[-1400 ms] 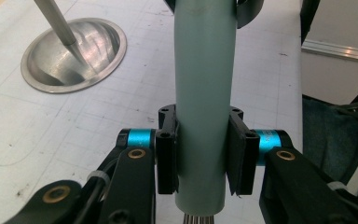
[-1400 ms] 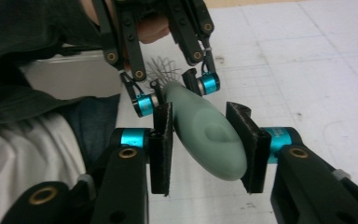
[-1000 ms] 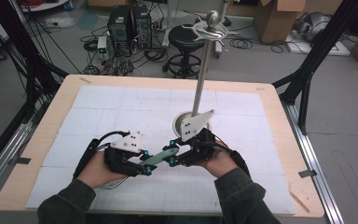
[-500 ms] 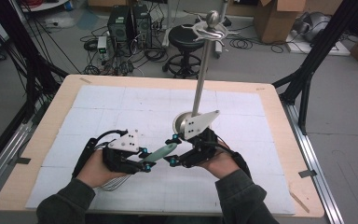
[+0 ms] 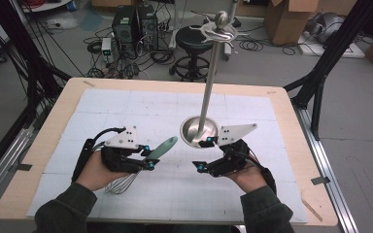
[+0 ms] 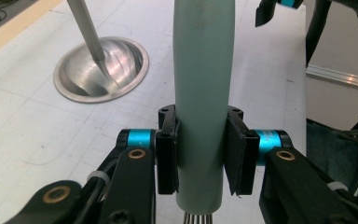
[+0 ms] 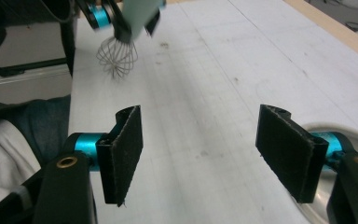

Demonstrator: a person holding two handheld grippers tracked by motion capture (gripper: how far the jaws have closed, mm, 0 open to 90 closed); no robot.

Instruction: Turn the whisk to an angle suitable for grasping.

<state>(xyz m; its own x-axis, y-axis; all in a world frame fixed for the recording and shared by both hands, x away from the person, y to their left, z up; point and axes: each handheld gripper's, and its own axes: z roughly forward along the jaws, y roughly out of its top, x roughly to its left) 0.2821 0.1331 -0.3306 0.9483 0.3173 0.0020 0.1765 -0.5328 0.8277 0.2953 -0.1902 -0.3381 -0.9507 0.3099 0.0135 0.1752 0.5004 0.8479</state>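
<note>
A whisk with a pale green handle (image 5: pixel 161 147) and wire loops (image 5: pixel 121 183) is held over the white mat. My left gripper (image 5: pixel 147 157) is shut on the handle (image 6: pixel 200 88), the pads (image 6: pixel 167 149) pressing both its sides; the wires (image 7: pixel 117 57) hang toward the person. My right gripper (image 5: pixel 200 155) stands to the right of the handle's free end, apart from it. Its jaws have just been opening, and its pads (image 7: pixel 126 149) have only bare mat between them. A steel stand rises from a round base (image 5: pixel 196 132) to a hooked top (image 5: pixel 220 28), just behind the right gripper.
The white mat (image 5: pixel 175 104) lies on a wooden table (image 5: pixel 58 104). The stand's base (image 6: pixel 101 69) lies ahead and to the left of the whisk handle. Beyond the table are a stool (image 5: pixel 194 41), cables and cardboard boxes (image 5: pixel 291 19) on the floor.
My right gripper has let go of the end of the whisk handle, opened and drawn away to the right. The left gripper keeps its hold on the whisk and has hardly moved.
</note>
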